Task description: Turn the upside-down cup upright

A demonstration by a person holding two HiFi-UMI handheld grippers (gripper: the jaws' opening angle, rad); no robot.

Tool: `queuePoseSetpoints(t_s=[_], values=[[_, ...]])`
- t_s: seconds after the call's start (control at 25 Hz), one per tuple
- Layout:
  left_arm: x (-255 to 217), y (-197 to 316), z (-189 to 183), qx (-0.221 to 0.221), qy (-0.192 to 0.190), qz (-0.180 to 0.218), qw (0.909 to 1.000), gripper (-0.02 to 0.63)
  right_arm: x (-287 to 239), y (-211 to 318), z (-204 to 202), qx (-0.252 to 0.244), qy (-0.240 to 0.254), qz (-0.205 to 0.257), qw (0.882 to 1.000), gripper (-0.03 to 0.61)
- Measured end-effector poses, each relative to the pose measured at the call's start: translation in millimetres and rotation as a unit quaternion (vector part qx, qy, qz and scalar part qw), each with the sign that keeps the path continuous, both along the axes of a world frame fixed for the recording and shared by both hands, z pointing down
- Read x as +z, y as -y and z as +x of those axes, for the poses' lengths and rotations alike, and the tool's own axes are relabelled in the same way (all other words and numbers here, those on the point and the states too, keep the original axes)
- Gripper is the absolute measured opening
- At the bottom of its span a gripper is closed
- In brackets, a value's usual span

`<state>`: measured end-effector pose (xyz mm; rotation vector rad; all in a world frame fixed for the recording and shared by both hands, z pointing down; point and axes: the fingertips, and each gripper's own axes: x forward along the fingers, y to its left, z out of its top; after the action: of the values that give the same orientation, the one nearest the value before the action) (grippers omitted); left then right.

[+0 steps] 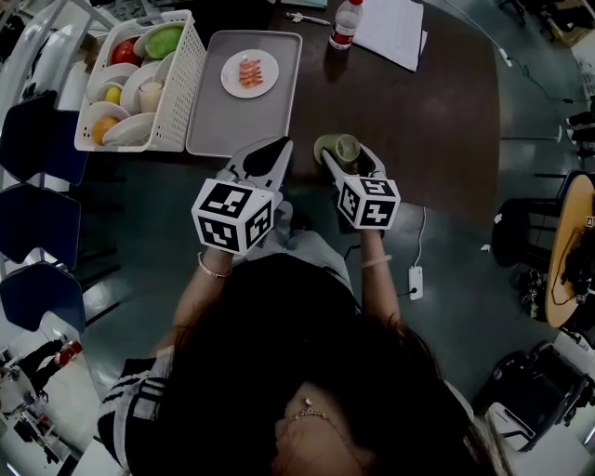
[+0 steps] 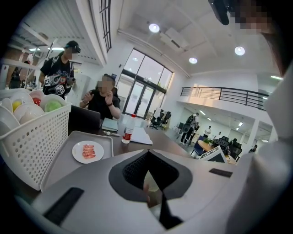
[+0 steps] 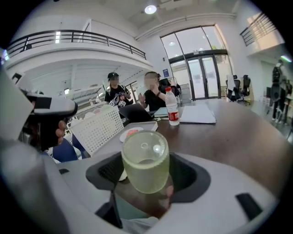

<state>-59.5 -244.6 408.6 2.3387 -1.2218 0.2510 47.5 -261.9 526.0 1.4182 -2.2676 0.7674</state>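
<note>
Item 1, cup (image 1: 337, 147): pale green, translucent, sitting between the fingers of the right gripper (image 1: 342, 154), which are pressing on its sides and holding it over the near edge of the table (image 1: 418, 121).

Item 2, left gripper (image 1: 276, 149): fingers lying fully together, carrying nothing, hovering just left of the cup.

Item 3, grey tray (image 1: 218, 125): lying beyond the left gripper, bearing a white plate (image 1: 230, 76) of pink food.

Item 4, white basket (image 1: 182, 88): standing just beside the tray's left side, holding bowls.

Item 5, bottle (image 1: 344, 25): standing near the far edge.
</note>
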Motion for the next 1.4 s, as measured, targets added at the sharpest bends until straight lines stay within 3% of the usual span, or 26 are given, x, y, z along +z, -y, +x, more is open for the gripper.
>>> queuePoseSetpoints(t_s=[0.32,0.76,1.04,1.4], values=[[-9.3,-0.4,2.0,0.003,-0.012,0.010,0.9999,0.002,-33.9,-3.8,8.6,0.036,0.122,0.000,0.992,0.324],[-16.1,1.7,-2.1,0.005,-0.024,0.018,0.9995,0.002,-73.0,-9.7,14.2,0.069,0.294,-0.004,0.953,0.324],[-29.0,0.0,2.9,0.031,-0.066,0.024,0.9971,0.003,-90.1,-13.3,22.6,0.067,0.441,-0.020,0.895,0.324],[-32.2,-4.4,9.9,0.048,-0.075,0.027,0.9957,0.002,-90.1,-21.4,29.8,0.078,0.586,-0.053,0.805,0.324]])
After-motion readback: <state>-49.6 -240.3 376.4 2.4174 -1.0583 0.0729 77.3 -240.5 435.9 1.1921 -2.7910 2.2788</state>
